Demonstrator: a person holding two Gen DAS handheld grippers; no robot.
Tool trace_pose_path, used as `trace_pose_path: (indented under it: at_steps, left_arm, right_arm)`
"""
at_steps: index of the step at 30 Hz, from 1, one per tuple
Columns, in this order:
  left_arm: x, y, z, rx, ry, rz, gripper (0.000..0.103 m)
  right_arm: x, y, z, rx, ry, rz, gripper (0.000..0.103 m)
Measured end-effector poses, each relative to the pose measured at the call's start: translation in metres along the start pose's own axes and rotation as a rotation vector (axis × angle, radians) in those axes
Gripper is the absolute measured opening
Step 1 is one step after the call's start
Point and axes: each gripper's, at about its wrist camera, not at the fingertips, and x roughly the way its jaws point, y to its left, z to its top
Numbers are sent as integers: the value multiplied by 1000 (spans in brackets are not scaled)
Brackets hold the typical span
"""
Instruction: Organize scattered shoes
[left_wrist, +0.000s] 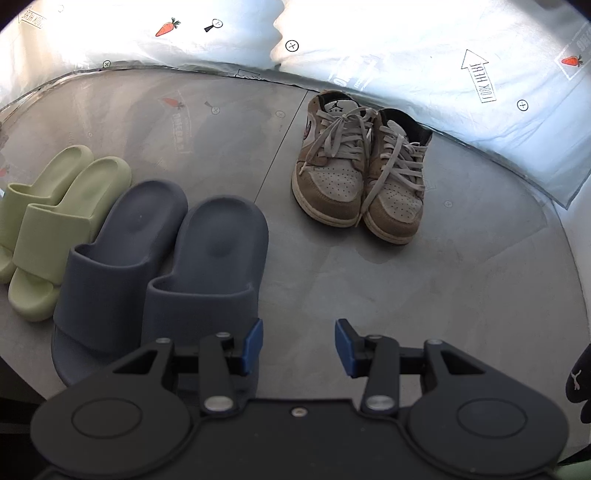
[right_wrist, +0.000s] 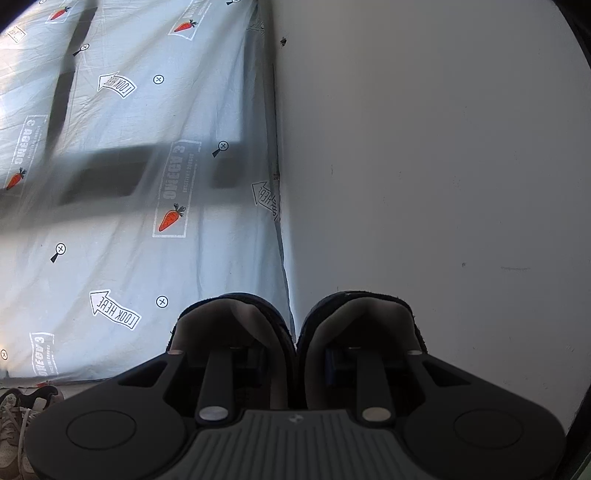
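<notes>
A: Nearest item, left wrist view: left gripper (left_wrist: 298, 345), blue pads set wide apart, nothing between them, held low over the grey floor (left_wrist: 424, 295) and pointing toward the sheet-covered wall.

B: Landmark for the stock?

A: Blue slides (left_wrist: 159, 273). A pair, side by side, toes toward the camera. One toe is partly hidden behind the left gripper's body.

B: Next entry.

A: Green slides (left_wrist: 55, 225), a pair, touching the blue slides on the side away from the sneakers. Their outer edge is cut off by the frame.

B: And the laced ones?

A: Tan sneakers (left_wrist: 360, 173), a pair, well apart from the blue slides, farther back, near the printed plastic sheet (left_wrist: 406, 44). Laces loose, heels close to the sheet's lower edge.

B: Anything hard to make out?

A: A dark shape with a small white logo (left_wrist: 578, 384), at the frame edge on the far side from the blue slides. Only a sliver shows; cannot say what it is.

B: Right wrist view?

A: Right gripper (right_wrist: 295, 363), one finger inside each of two dark shoes (right_wrist: 240, 332), pinching their adjoining inner walls together. Fingertips are in shadow inside the openings. The shoes face the wall (right_wrist: 443, 166) and the sheet. Only their collars and linings show.
</notes>
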Motion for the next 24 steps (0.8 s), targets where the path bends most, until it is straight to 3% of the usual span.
trace_pose_path:
  at_steps: [4, 10, 24]
  left_arm:
    - [-2, -22, -11, -32, 29, 4, 44]
    - [-9, -38, -18, -42, 22, 59, 44]
    - [5, -62, 3, -90, 14, 128, 45]
  right_arm:
    - [35, -21, -15, -14, 37, 33, 31]
    - [80, -44, -35, -7, 68, 8, 31]
    - [214, -51, -25, -45, 134, 75, 31]
